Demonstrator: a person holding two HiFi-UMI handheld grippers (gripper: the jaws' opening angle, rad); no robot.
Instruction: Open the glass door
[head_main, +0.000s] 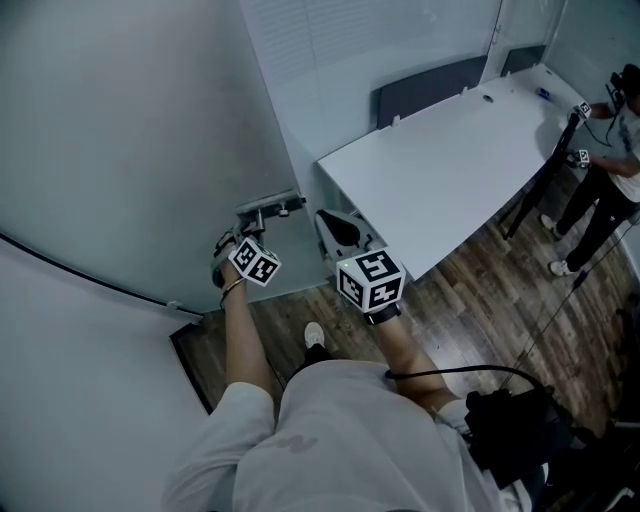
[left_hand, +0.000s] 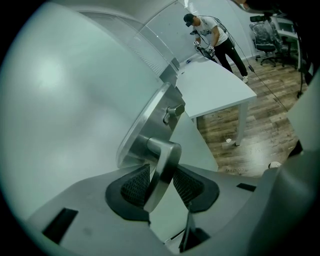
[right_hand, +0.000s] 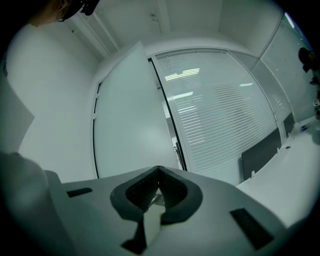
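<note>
Firmly, left claw (left_hand: 161, 175) pinches the slick lever handle (left_hand: 165, 150), best hold; right claw (right_hand: 157, 187) closed, empty; glass door (head_main: 120, 150) likely heavy

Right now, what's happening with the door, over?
Left gripper clamped on door handle. Right gripper shut, empty. White table close beside glass door.

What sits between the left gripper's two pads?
The metal door handle; the left gripper is shut on it. It shows in the left gripper view.
</note>
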